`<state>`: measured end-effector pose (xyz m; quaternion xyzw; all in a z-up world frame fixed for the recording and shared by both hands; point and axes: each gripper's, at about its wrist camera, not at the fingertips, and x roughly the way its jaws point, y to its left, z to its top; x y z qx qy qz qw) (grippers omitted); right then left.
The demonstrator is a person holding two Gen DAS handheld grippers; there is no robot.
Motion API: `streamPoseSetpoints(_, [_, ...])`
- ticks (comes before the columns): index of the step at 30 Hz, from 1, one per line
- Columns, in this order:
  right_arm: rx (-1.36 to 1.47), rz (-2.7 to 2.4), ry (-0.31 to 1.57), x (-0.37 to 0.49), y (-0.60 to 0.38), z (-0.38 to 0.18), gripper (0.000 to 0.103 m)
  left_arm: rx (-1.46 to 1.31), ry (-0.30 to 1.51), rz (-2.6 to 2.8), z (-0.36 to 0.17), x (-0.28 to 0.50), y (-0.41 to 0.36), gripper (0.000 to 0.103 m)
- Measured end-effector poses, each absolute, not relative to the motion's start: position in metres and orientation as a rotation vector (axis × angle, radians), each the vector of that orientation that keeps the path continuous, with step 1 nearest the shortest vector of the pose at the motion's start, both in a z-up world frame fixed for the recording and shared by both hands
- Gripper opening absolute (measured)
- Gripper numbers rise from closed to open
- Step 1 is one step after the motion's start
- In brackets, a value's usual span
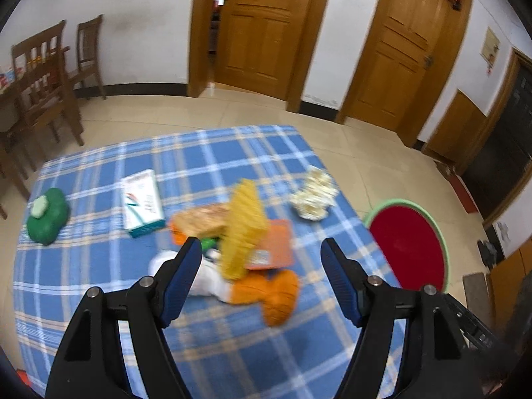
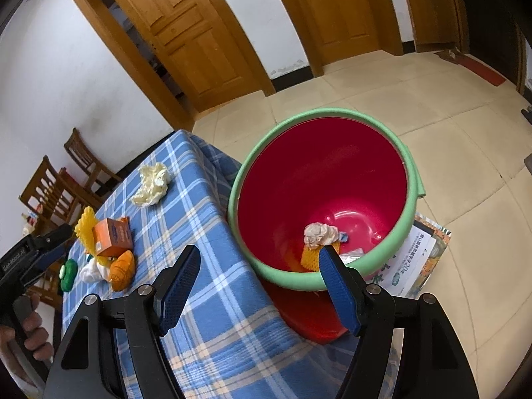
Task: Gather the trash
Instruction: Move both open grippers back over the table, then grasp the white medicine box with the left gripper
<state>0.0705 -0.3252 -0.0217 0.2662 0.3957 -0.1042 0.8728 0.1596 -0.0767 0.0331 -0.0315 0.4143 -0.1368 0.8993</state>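
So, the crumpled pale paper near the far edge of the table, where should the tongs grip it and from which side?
Probably from above, closing across the raised middle of the crumpled paper. It is a loose, irregular wad lying alone on the checked cloth, apart from the pile with the orange box, so nothing blocks either side. The open right tongs, nearer the bucket, look better placed.

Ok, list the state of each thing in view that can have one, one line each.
Left claw: open, empty, over the pile on the table.
Right claw: open, empty, at the bucket's near rim.
Red bucket: upright on the floor, holding crumpled paper and yellow mesh scrap.
Left door: ajar.
Right door: shut.
Orange box: closed, lying on the tablecloth.
White crumpled wrapper: on the table, not yet binned.
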Motion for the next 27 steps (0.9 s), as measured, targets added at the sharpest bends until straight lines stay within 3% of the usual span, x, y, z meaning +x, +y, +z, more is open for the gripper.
streamPoseSetpoints(27, [0.510, -0.247, 0.885, 0.110, -0.302, -0.037, 0.075, -0.102, 0.953, -0.048, -0.034, 0.273, 0.014, 0.074])
